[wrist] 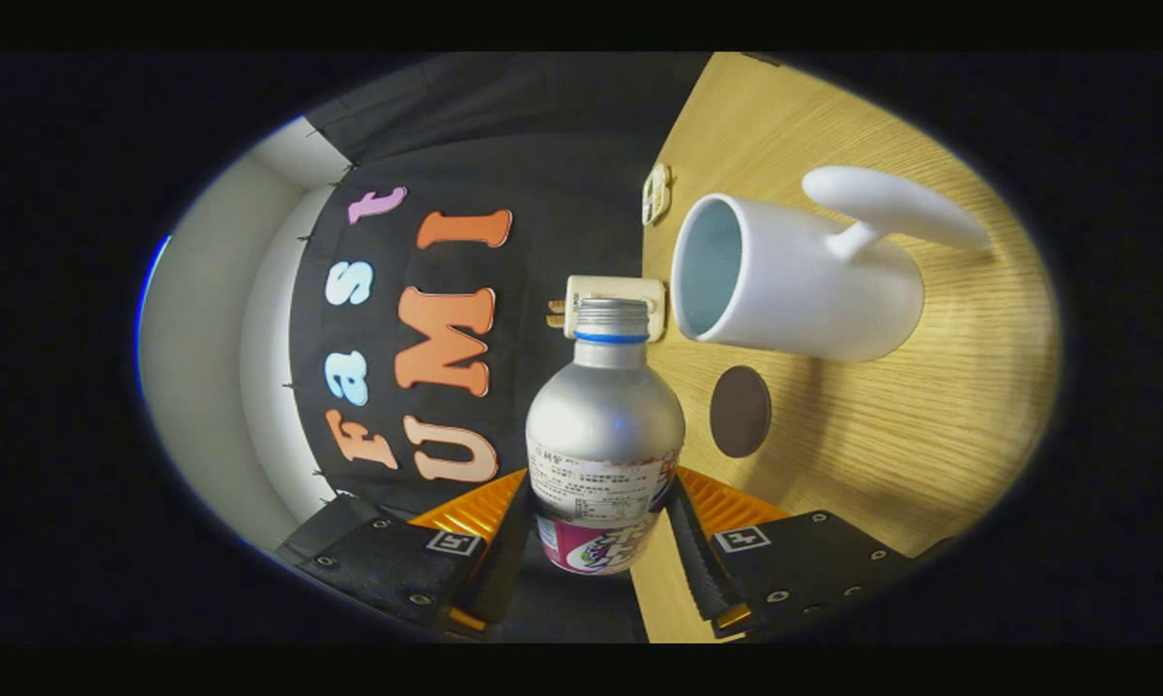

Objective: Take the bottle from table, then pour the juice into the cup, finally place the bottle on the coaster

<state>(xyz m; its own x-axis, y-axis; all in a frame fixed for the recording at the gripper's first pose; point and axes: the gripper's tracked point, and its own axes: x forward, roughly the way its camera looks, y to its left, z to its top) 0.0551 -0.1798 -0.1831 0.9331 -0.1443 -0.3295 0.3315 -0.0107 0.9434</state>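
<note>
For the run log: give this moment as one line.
gripper: shut on bottle | bottle: uncapped, tilted toward cup | cup: on table | coaster: bare, beside cup | stage: pouring

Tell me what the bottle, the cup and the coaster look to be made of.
Bottle, held between the gripper fingers: seemingly aluminium, with a matte silver body, a threaded neck and a printed paper or film label.
Cup: probably glazed ceramic, with thick white walls, a soft sheen and a pale bluish inside.
Coaster: a flat, dull dark brown disc, perhaps leather or cork; unclear.
Table: light wood grain, possibly laminate.
</note>
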